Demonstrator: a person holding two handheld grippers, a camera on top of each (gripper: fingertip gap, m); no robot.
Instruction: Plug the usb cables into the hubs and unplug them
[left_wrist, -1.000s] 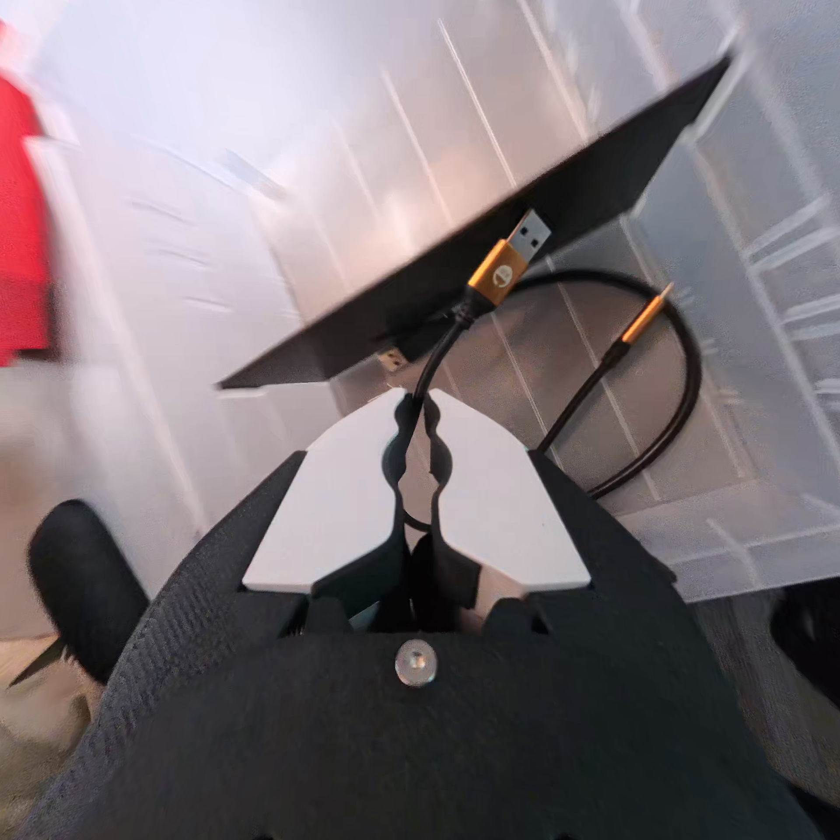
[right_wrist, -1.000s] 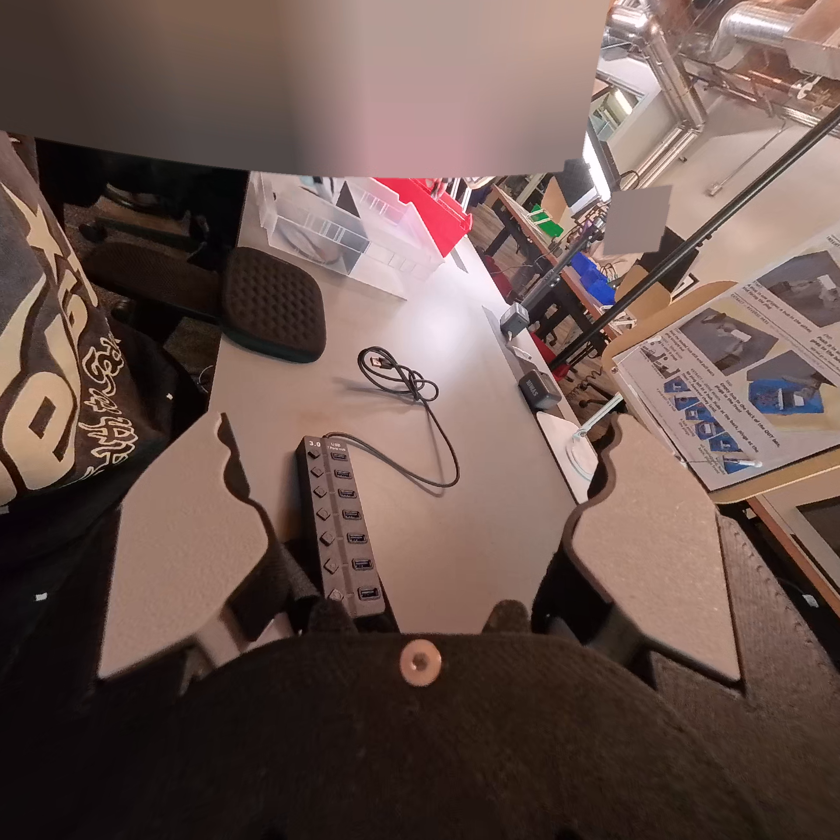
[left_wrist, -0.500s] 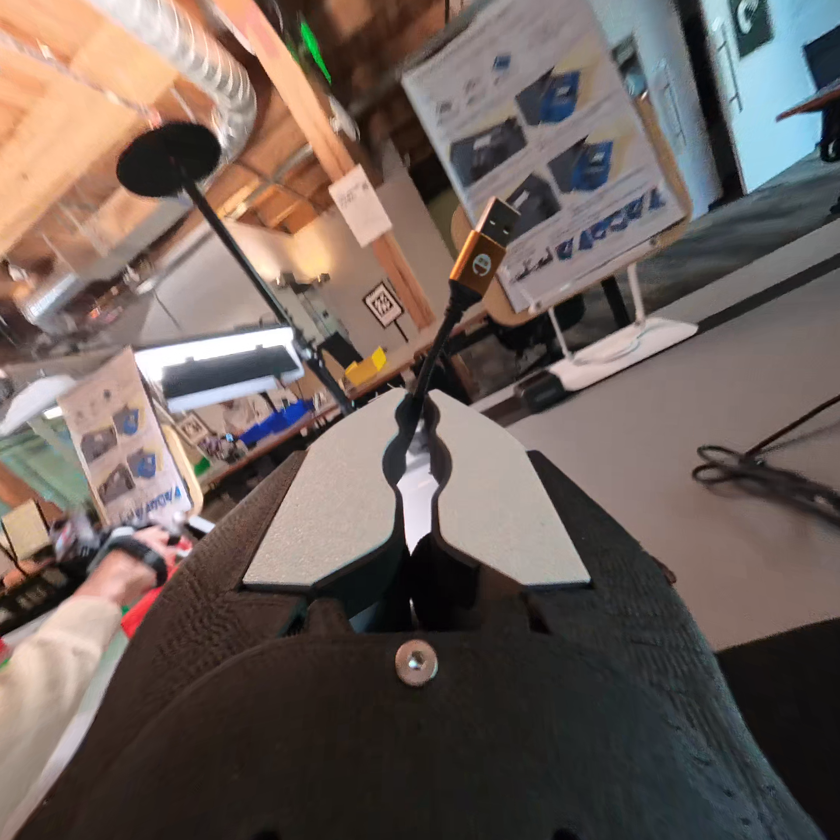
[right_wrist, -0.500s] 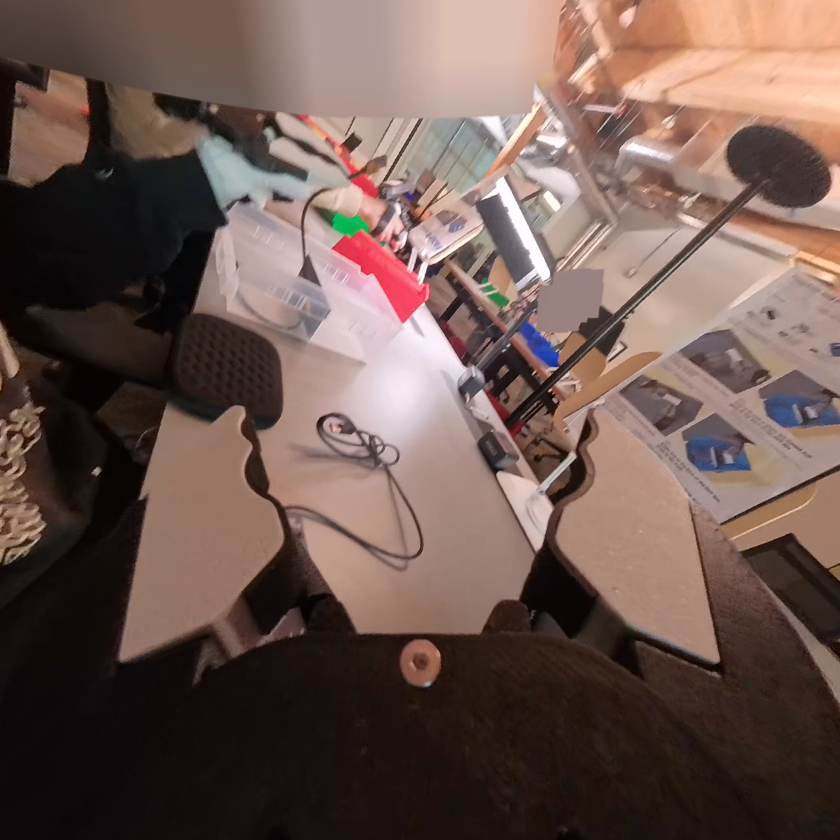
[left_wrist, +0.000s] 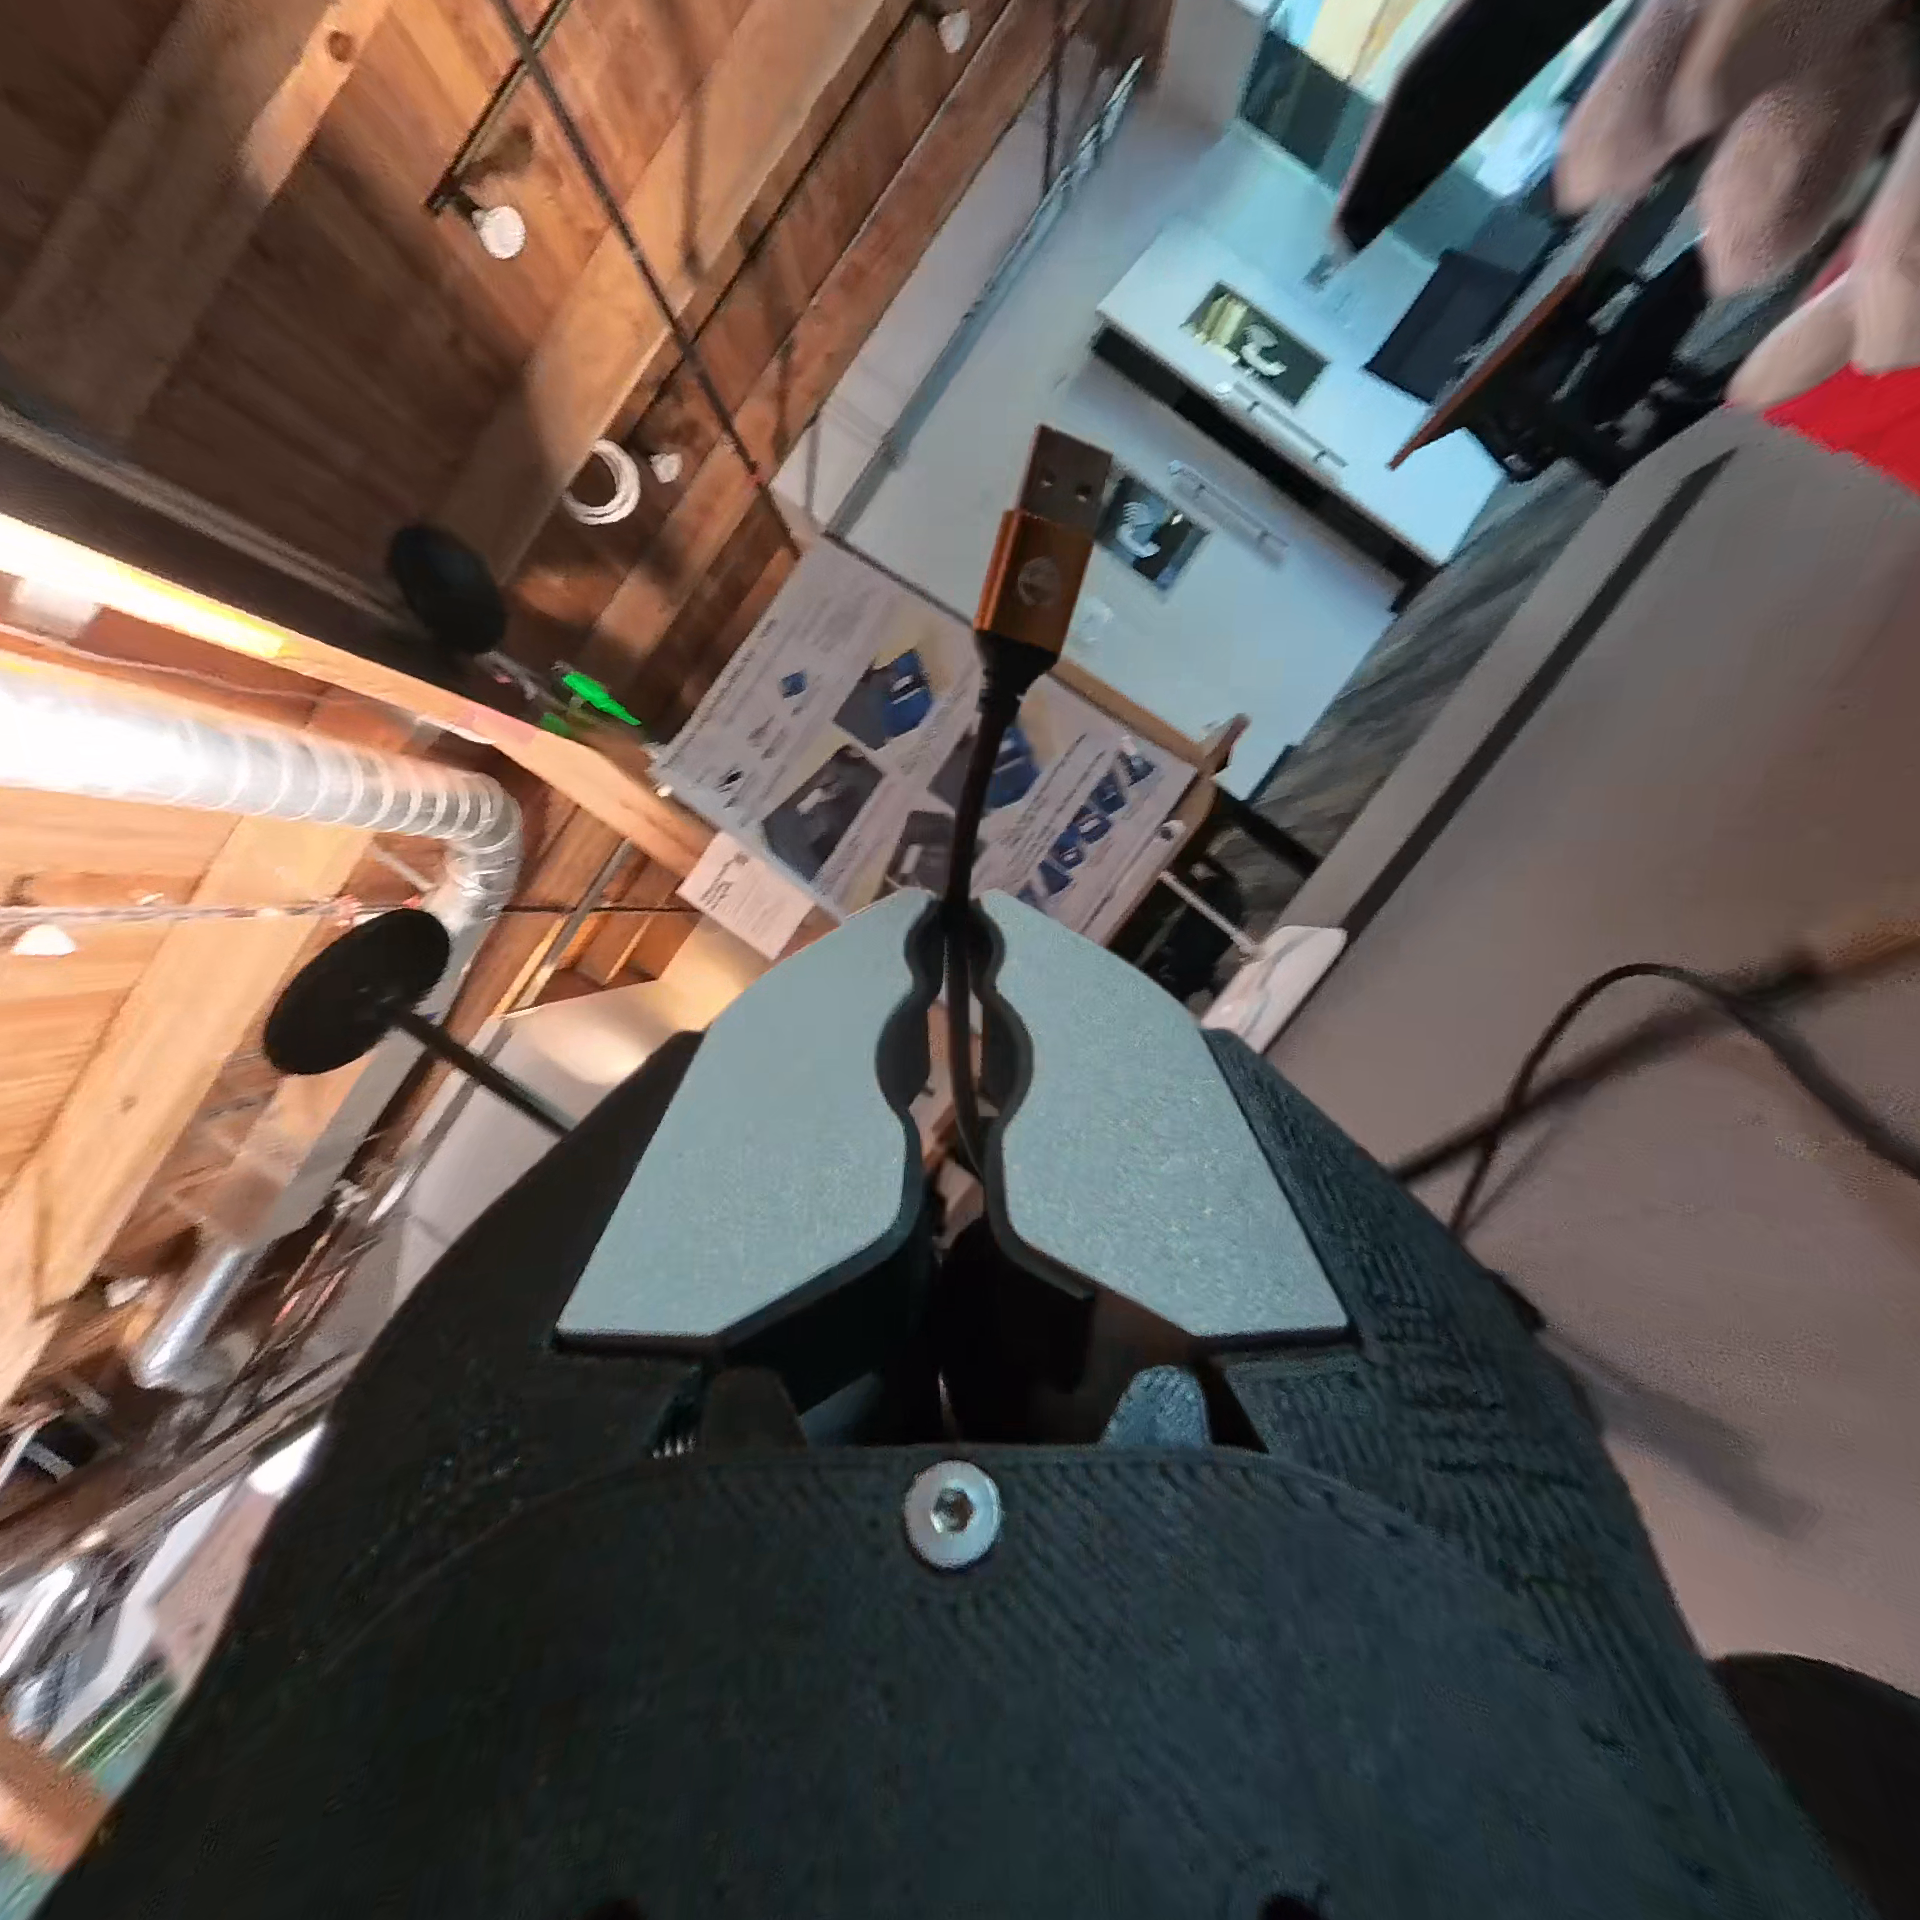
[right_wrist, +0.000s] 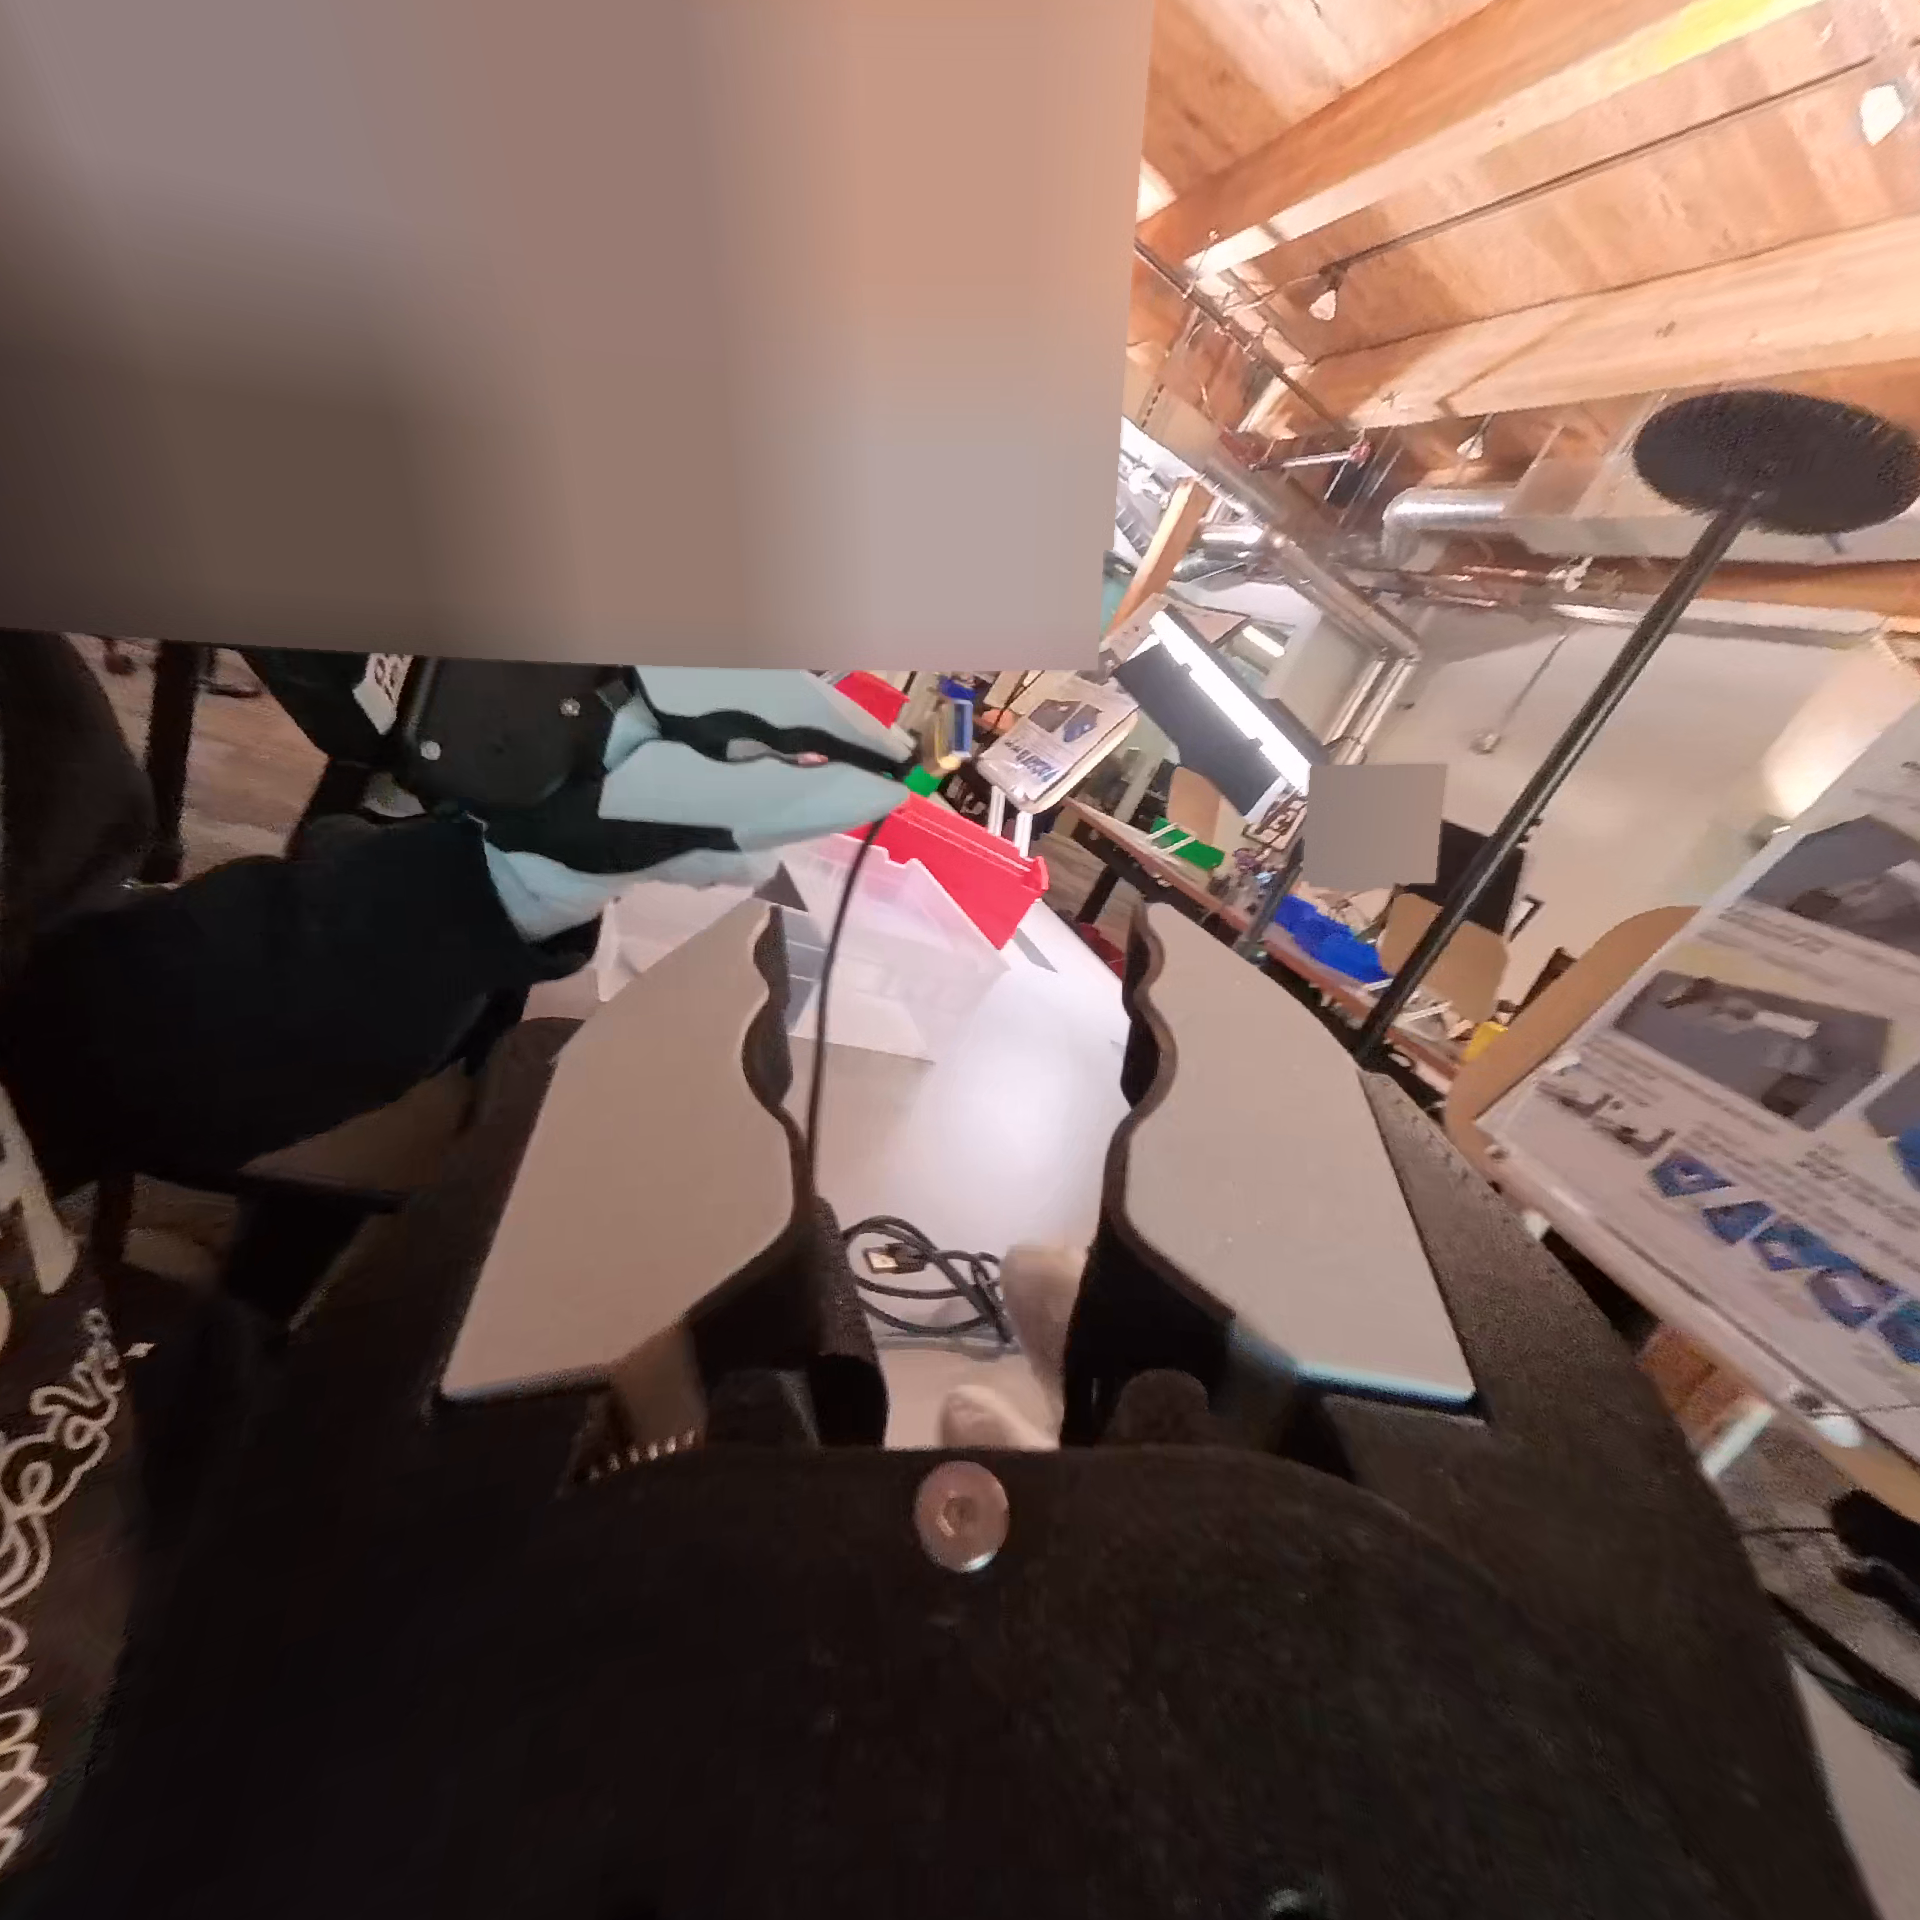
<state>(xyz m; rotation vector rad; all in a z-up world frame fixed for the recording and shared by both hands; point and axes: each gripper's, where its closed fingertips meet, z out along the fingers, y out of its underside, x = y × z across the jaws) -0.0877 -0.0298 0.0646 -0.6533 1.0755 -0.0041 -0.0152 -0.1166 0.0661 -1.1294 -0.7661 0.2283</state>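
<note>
My left gripper (left_wrist: 951, 916) is shut on a black USB cable (left_wrist: 966, 790), held up in the air. The cable's orange-sleeved plug (left_wrist: 1042, 551) sticks out past the fingertips, pointing up. The right wrist view shows that left gripper (right_wrist: 883, 790) raised at the upper left, with the cable (right_wrist: 831, 987) hanging down from it. My right gripper (right_wrist: 954, 920) is open and empty above the grey table (right_wrist: 997, 1091). A second black cable (right_wrist: 914, 1268) lies coiled on the table between its fingers. No hub is in view.
A clear plastic bin (right_wrist: 894, 945) and a red bin (right_wrist: 956, 857) stand at the far end of the table. A black pole stand (right_wrist: 1538, 862) and a poster board (right_wrist: 1714, 1101) stand on the right. A loose black cable (left_wrist: 1558, 1039) crosses the table in the left wrist view. The left gripper's tips are roughly 12 centimeters from the right gripper's.
My left gripper lifted the orange-plug cable out of the clear bin and swung it up into the air. My right gripper tilted upward, losing sight of the hub, and its jaws narrowed.
</note>
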